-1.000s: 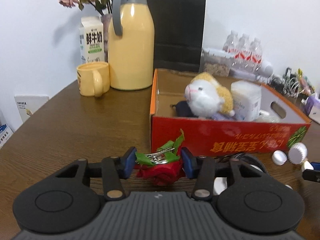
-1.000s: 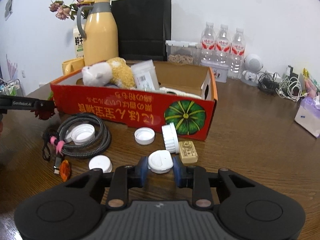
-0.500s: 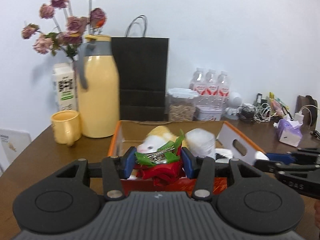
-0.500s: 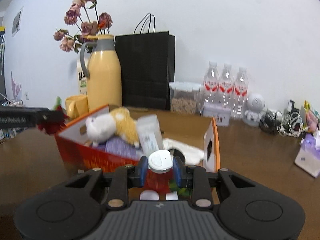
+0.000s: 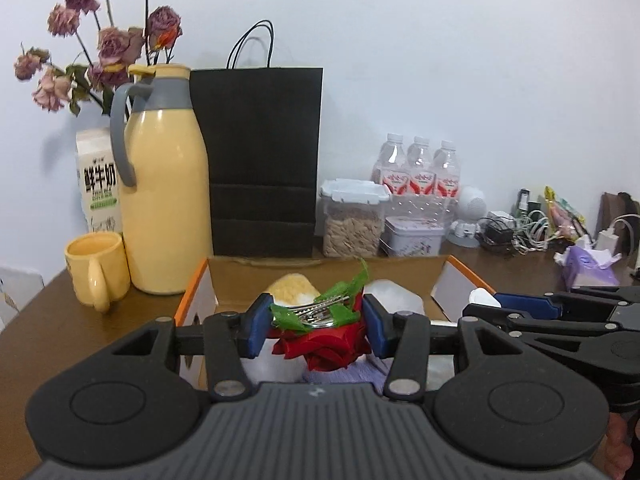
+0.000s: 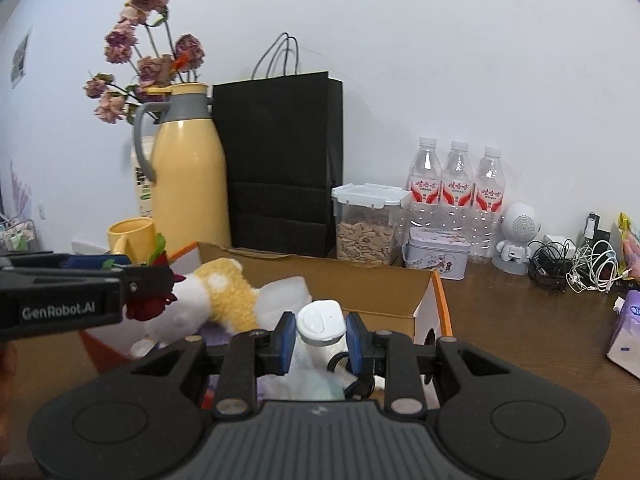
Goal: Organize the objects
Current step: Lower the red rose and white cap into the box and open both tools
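with the left tongs (image 5: pixel 316 330) clenched on the red rose clip (image 5: pixel 320 342) and the right tongs (image 6: pixel 321 338) on the white cap (image 6: pixel 322 322), we should lower both well inside the cardboard box (image 5: pixel 320 268) at mid-frame before letting go

The red fabric rose hair clip with green leaves and a silver metal clasp (image 5: pixel 320 332) is held between the blue pads of the left tool (image 5: pixel 316 330), raised above the near left part of the open orange and red cardboard box (image 5: pixel 192 304). The clasp faces up and the red petals hang below it. The round white plastic cap (image 6: pixel 322 322) is pressed between the blue pads of the right tool (image 6: pixel 321 338), upright, above the near right part of the same box. Inside the box lie a white and yellow plush toy (image 6: pixel 216 296), a white translucent container (image 6: pixel 286 290) and some pale purple cloth (image 5: pixel 360 372). The box stands on the brown wooden surface (image 6: pixel 520 320).
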Available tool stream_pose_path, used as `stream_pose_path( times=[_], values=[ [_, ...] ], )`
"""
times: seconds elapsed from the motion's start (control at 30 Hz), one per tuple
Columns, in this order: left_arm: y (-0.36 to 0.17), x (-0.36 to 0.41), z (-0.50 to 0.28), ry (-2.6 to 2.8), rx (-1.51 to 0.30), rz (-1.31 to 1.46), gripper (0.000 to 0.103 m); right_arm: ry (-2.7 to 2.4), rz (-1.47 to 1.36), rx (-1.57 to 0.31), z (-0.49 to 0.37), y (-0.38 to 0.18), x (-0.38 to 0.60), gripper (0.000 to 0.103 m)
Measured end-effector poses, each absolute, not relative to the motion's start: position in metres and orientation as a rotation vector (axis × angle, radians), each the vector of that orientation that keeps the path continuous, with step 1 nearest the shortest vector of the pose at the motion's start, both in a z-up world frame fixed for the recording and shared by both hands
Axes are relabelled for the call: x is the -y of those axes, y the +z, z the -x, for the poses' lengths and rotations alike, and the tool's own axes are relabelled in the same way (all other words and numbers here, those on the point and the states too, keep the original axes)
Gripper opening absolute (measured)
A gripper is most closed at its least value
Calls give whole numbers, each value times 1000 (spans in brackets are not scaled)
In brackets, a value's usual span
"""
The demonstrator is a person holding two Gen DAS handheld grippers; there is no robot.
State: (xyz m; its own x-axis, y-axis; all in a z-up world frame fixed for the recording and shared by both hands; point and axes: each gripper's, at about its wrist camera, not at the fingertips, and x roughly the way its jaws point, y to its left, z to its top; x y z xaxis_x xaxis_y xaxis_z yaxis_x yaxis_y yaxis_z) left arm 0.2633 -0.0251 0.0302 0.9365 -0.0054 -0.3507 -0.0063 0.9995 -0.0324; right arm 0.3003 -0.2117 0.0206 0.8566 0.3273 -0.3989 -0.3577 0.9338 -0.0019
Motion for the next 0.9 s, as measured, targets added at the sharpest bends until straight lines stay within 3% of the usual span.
stream_pose_path(
  times=[0.47, 0.57, 0.67, 0.73, 0.77, 0.9],
  values=[
    [10, 30, -281, 20, -382, 8, 52, 326, 59, -437, -327, -6, 207, 26],
    [10, 30, -277, 30, -362, -2, 65, 325, 51, -435, -325, -6, 209, 29],
    [12, 31, -272, 51, -331, -13, 83, 321, 43, -432, -322, -6, 212, 50],
    [15, 30, -268, 66, -313, -10, 98, 313, 33, -417, -320, -4, 215, 79],
    [16, 29, -267, 74, -304, -5, 103, 311, 31, -408, -318, -3, 216, 84],
    [20, 27, -264, 92, -294, 9, 103, 320, 23, -391, -314, 0, 219, 102]
  ],
)
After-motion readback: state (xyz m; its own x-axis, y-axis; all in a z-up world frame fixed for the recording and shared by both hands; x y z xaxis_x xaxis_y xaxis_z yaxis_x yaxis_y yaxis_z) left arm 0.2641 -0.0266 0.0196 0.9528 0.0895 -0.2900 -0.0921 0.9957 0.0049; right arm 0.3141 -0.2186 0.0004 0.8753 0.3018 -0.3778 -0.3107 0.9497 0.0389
